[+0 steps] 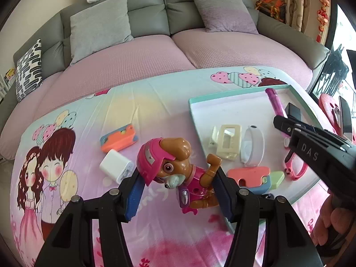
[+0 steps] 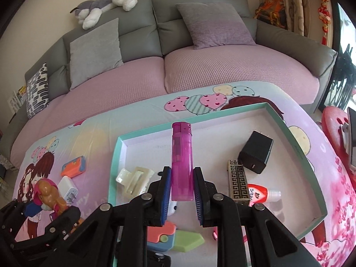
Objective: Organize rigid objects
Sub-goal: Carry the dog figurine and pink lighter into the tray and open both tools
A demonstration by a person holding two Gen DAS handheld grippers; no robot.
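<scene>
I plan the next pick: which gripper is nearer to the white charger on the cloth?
Left. The left gripper, shut on the toy dog, is just beside the white charger. The right gripper holds the pink lighter over the tray, farther away.

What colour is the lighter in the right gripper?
Translucent magenta-pink lighter, clearest in the right wrist view.
</scene>
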